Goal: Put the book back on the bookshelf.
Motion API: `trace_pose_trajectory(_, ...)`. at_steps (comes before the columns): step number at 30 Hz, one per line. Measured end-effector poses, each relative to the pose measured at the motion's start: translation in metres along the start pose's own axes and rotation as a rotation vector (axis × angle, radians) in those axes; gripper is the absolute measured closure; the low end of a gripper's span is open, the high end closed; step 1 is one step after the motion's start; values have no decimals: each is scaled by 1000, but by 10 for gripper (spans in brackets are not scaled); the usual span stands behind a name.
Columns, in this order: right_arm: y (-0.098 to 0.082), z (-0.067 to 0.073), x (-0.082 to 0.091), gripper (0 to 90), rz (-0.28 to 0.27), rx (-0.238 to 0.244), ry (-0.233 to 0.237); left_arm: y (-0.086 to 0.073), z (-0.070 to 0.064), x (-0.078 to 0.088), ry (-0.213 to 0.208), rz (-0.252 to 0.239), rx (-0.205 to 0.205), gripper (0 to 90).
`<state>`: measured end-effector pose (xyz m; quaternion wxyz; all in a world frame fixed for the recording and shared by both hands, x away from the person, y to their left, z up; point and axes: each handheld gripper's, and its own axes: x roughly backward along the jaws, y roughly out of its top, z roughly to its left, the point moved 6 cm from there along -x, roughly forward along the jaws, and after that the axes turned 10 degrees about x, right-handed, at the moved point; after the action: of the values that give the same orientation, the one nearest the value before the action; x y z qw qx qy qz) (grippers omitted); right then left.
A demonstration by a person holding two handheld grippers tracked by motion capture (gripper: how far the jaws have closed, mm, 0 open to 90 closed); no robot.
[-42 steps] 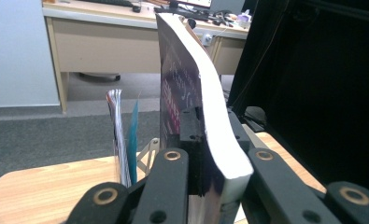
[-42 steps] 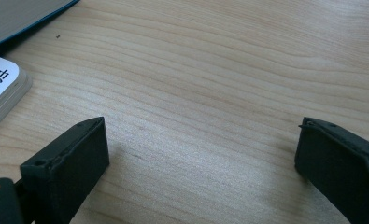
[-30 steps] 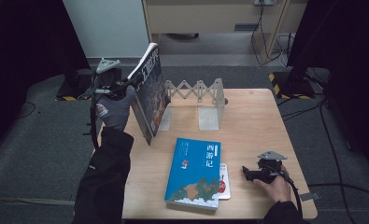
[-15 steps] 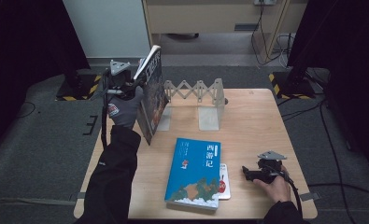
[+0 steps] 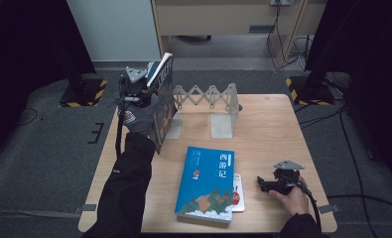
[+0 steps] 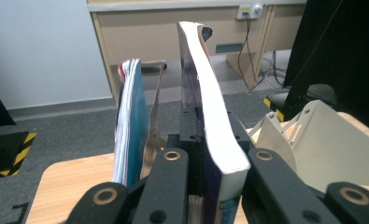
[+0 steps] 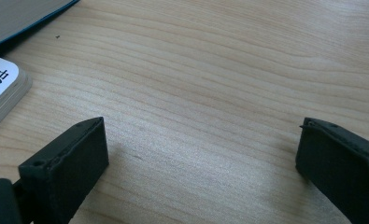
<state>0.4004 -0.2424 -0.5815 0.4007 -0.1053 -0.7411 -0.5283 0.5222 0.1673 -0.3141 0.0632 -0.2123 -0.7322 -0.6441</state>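
Note:
My left gripper (image 5: 151, 91) is shut on a thick dark-covered book (image 5: 164, 101) and holds it upright at the table's back left, just left of the folding metal book rack (image 5: 208, 95). In the left gripper view the jaws (image 6: 215, 158) clamp the book's lower end, and its white page edge (image 6: 212, 126) rises between them. A thin blue book (image 6: 131, 130) stands close to its left. A blue book (image 5: 207, 182) lies flat at the front middle on a smaller white one (image 5: 238, 194). My right gripper (image 5: 261, 184) rests open on the wood (image 7: 201, 154), with nothing between its jaws.
Two metal bookend plates (image 5: 221, 125) stand under the rack on the wooden table (image 5: 273, 134). A cream bookend (image 6: 322, 144) shows to the right of the held book. Past the table's far edge are grey carpet, cables and a cabinet.
My left hand has carried the book to the right and lower, closer to the rack, and the book stands more upright. The right gripper has kept still.

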Motion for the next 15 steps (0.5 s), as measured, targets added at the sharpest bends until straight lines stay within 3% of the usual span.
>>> trace_pose_trajectory(7, 0, 0, 0, 26, 0, 0, 0, -3, -5, -8, 33, -13, -29, 821)
trace_pose_trajectory(15, 0, 0, 0, 26, 0, 0, 1, -8, -6, -17, 55, -15, -19, 821)
